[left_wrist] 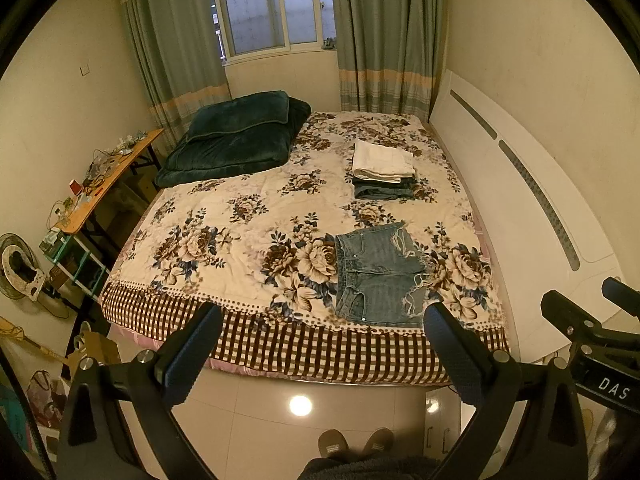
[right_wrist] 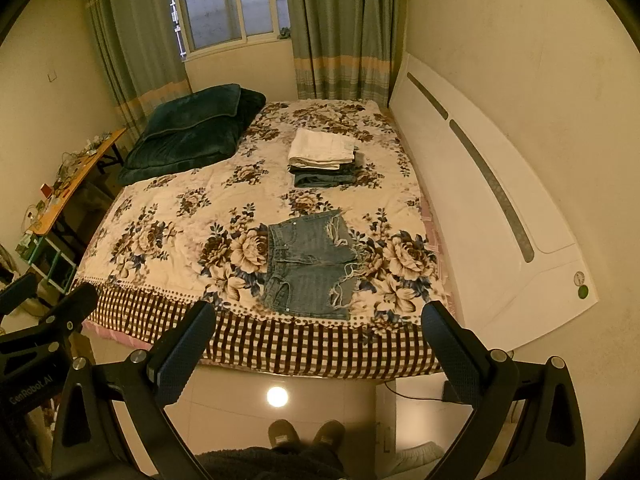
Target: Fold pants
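A pair of frayed blue denim shorts [left_wrist: 378, 276] lies spread flat near the front edge of the floral bedspread [left_wrist: 240, 216], waistband to the left; it also shows in the right wrist view [right_wrist: 310, 266]. My left gripper [left_wrist: 322, 328] is open and empty, held above the floor in front of the bed, short of the shorts. My right gripper [right_wrist: 318, 326] is open and empty, level with the bed's front edge. The right gripper also shows at the right edge of the left wrist view [left_wrist: 588, 320].
A stack of folded clothes [left_wrist: 382, 170] with a white piece on top sits farther back on the bed. A dark green folded quilt [left_wrist: 236, 140] lies at the back left. A white headboard [left_wrist: 520, 208] runs along the right. A cluttered wooden table [left_wrist: 108, 176] stands to the left.
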Demonstrator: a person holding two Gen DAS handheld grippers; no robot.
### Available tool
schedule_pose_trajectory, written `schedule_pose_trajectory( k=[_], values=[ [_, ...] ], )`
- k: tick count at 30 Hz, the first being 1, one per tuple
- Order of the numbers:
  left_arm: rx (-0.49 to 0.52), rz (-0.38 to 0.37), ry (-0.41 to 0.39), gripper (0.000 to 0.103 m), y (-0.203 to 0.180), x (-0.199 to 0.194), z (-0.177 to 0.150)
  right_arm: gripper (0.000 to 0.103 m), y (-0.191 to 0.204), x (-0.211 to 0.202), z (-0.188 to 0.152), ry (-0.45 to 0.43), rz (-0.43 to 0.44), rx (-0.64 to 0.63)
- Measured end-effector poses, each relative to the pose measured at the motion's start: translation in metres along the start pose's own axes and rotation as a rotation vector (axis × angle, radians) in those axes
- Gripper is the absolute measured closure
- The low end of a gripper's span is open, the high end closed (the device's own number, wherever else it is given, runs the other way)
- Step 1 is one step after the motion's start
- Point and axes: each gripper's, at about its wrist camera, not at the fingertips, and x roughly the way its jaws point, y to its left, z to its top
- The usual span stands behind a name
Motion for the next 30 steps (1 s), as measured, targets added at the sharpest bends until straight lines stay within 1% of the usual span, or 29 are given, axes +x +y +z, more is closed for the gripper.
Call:
schedule_pose_trajectory(
  k=[24,30],
  values=[
    [0.001,0.004,-0.002,0.000,0.0002,-0.0003,-0.0009,0.000,-0.0013,0.0000,-0.0026,-0.002,0.005,0.003],
    [-0.010,0.028,-0.013,0.000,-0.0049,-0.0028,-0.0001,0.000,0.0037,0.0039,-0.0035,-0.007,0.011,0.004]
  ],
)
